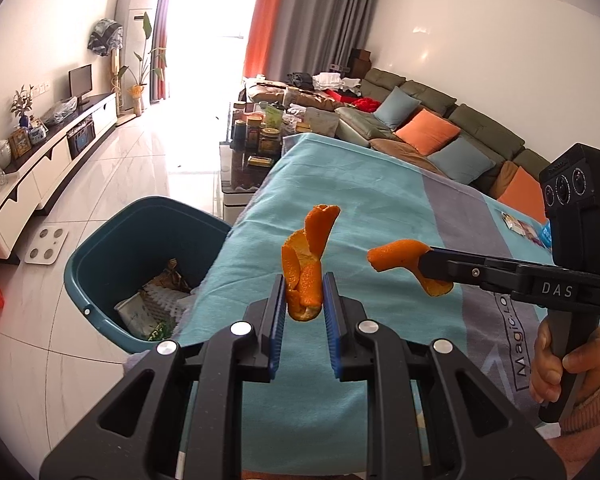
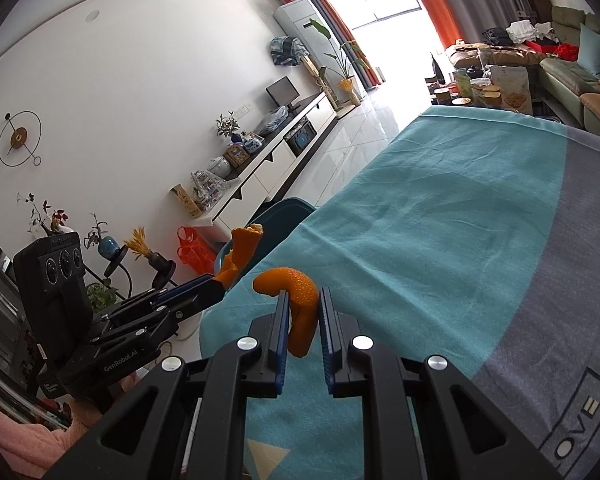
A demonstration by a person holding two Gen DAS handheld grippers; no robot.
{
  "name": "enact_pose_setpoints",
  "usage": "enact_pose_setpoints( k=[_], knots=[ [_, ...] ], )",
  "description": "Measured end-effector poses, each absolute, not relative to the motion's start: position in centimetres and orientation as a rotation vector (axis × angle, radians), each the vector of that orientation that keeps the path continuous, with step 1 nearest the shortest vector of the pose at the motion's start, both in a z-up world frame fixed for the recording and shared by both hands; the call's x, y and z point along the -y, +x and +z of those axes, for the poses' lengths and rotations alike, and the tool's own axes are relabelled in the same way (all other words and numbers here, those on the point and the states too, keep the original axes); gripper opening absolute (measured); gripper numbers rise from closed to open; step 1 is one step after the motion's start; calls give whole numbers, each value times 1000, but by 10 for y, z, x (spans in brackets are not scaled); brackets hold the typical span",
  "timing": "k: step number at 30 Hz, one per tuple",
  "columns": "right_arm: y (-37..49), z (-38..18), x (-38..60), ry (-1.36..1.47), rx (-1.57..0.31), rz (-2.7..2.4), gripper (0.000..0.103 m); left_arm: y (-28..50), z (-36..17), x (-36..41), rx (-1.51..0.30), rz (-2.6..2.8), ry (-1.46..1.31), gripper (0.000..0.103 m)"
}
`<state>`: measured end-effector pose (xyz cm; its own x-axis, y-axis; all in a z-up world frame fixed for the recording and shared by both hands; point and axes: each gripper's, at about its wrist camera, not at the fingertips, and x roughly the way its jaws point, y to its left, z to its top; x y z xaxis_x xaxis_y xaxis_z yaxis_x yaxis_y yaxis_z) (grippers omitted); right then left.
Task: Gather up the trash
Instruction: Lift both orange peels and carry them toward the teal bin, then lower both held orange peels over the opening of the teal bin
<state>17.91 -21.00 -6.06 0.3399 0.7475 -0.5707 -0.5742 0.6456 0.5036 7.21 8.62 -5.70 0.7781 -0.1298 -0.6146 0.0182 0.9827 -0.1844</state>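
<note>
My left gripper is shut on a curled orange peel and holds it above the table's left edge, to the right of a teal trash bin. My right gripper is shut on a second orange peel, held above the teal cloth. In the left wrist view the right gripper comes in from the right with its peel. In the right wrist view the left gripper with its peel is at the left, in front of the bin's rim.
The table is covered by a teal and grey cloth. The bin holds paper and packaging trash. Wrappers lie at the cloth's far right. A cluttered coffee table, a sofa and a white TV cabinet stand beyond.
</note>
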Motion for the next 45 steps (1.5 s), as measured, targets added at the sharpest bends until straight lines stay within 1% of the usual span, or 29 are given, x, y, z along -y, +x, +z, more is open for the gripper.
enact_pose_setpoints(
  k=[24, 45],
  knots=[
    [196, -59, 166, 196, -903, 937, 13, 69, -58, -134, -667, 42, -218, 19],
    [202, -58, 136, 175, -923, 961, 13, 71, -61, -153, -671, 100, -235, 19]
  ],
)
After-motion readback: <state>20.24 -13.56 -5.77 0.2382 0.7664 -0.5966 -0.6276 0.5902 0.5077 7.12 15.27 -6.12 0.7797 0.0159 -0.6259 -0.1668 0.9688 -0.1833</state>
